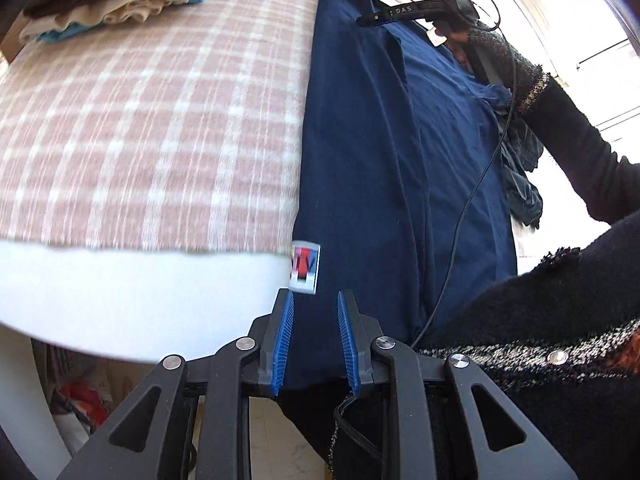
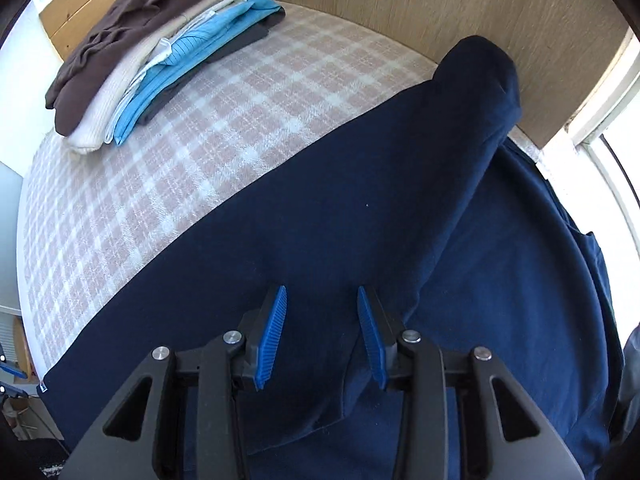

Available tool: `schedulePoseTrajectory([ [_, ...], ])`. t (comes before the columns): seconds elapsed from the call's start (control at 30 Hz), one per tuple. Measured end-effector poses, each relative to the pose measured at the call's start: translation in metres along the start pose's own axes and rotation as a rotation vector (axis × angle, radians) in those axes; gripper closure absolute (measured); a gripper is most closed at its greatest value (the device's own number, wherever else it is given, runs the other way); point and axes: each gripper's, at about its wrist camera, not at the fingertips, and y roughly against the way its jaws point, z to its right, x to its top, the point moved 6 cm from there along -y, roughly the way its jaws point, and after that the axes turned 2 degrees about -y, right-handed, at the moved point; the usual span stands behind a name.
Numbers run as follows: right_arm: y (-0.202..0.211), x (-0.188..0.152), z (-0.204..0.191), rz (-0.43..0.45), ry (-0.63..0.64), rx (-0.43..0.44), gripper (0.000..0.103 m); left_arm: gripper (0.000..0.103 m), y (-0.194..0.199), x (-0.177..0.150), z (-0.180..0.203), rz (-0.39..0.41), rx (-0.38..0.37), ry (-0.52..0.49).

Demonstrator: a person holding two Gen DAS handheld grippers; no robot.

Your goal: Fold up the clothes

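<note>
Two grippers over navy garment (image 2: 320, 216) | left gripper (image 1: 314, 300): fingers spread, empty, at hem near label (image 1: 305, 266) | right gripper (image 2: 322, 292): fingers spread, empty, above folded sleeve | garment flat on checked blanket (image 2: 180, 152) | folded pile (image 2: 160, 40) at far corner

A navy garment (image 2: 320, 220) lies spread along the checked bed's edge — partly folded, one layer lapped over, label (image 1: 305, 267) at its hem.

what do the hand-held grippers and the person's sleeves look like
Each hand-held gripper, left and right, has black linkage arms with silver pivot bolts and ribbed blue finger pads. A thin black cable trails from the right one. The sleeve is black knit with a speckled tweed cuff.
</note>
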Motion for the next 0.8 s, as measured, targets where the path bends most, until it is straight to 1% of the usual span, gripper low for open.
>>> schedulePoseTrajectory([
  [0.13,0.003,-0.038,-0.022,-0.004,-0.054,0.069,0.066,0.077,-0.003,-0.029,0.001,-0.001,0.024,0.034],
  [0.17,0.004,-0.048,-0.027,-0.005,-0.068,0.086,0.065,0.076,-0.004,-0.032,0.0,0.004,0.027,0.038],
  [0.2,0.005,-0.058,-0.033,-0.008,-0.079,0.105,0.063,0.075,-0.006,-0.035,-0.001,0.008,0.031,0.041],
  [0.27,0.013,-0.091,-0.054,-0.033,-0.084,0.159,0.061,0.074,-0.009,-0.035,-0.004,0.007,0.035,0.037],
  [0.37,0.015,-0.144,-0.088,-0.091,-0.125,0.252,0.061,0.074,-0.016,-0.033,-0.006,-0.011,0.057,0.016],
  [0.43,0.009,-0.178,-0.108,-0.123,-0.184,0.302,0.061,0.074,-0.019,-0.031,-0.003,-0.021,0.035,-0.019],
  [0.5,0.004,-0.212,-0.129,-0.154,-0.252,0.344,0.061,0.074,-0.021,-0.03,-0.002,-0.039,0.021,-0.077],
  [0.57,0.003,-0.241,-0.151,-0.161,-0.305,0.367,0.061,0.074,-0.027,-0.028,-0.002,-0.064,0.016,-0.118],
  [0.67,-0.002,-0.274,-0.183,-0.152,-0.404,0.393,0.061,0.081,-0.029,-0.025,0.0,-0.083,-0.022,-0.168],
  [0.7,-0.003,-0.282,-0.193,-0.146,-0.436,0.401,0.061,0.091,-0.029,-0.025,0.001,-0.092,-0.029,-0.195],
  [0.73,-0.004,-0.289,-0.201,-0.138,-0.455,0.396,0.061,0.097,-0.028,-0.025,0.002,-0.094,-0.036,-0.223],
  [0.77,-0.005,-0.296,-0.21,-0.13,-0.471,0.386,0.061,0.097,-0.027,-0.026,0.002,-0.097,-0.043,-0.251],
  [0.8,-0.005,-0.299,-0.216,-0.118,-0.473,0.354,0.061,0.098,-0.025,-0.025,0.003,-0.098,-0.063,-0.269],
])
